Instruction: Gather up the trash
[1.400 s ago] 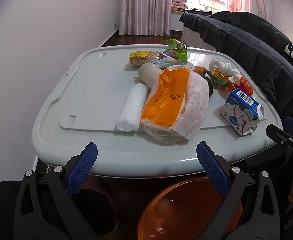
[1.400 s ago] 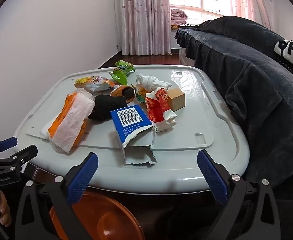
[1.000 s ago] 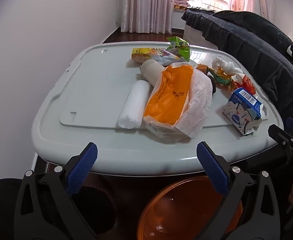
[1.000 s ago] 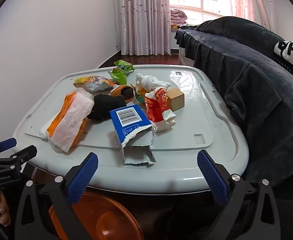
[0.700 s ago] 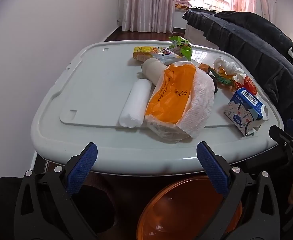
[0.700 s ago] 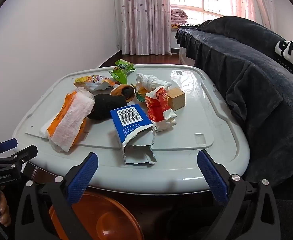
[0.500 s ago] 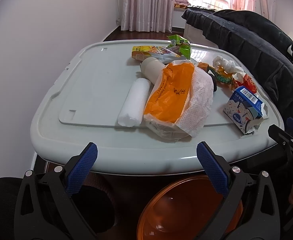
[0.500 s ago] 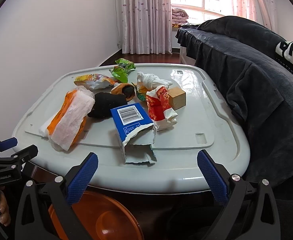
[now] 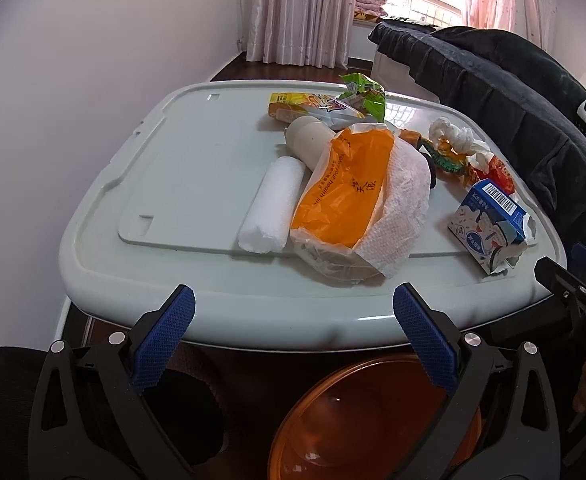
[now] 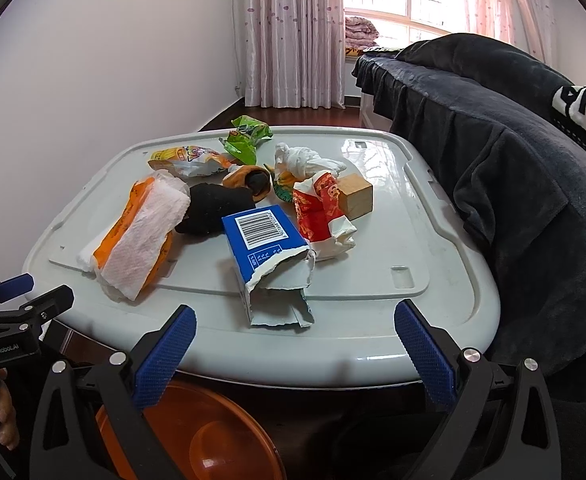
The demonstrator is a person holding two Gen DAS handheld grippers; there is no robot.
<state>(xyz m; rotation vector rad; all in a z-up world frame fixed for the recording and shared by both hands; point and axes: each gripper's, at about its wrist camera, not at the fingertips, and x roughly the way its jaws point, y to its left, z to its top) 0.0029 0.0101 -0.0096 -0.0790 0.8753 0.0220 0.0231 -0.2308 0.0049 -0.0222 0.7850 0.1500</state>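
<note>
Both the left claw (image 9: 293,322) and the right claw (image 10: 295,342) hang spread and empty at the near edge of the surface (image 10: 433,240), level and pointing forward, above an orange bin (image 9: 373,420). The torn blue carton (image 10: 267,250), nearest the right claw, looks light and crushable, best pinched across its stiffer closed end; left of the carton, the orange bag of tissue (image 9: 353,196) is soft and slippery.

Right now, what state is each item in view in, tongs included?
Left tongs: open, empty, short of the table.
Right tongs: open, empty.
Blue carton: torn open, lying on its side.
Tissue pack: on its side, wrapper open.
White roll: lying flat.
Wooden block: upright.
Orange bin: below the table edge, contents unclear.
</note>
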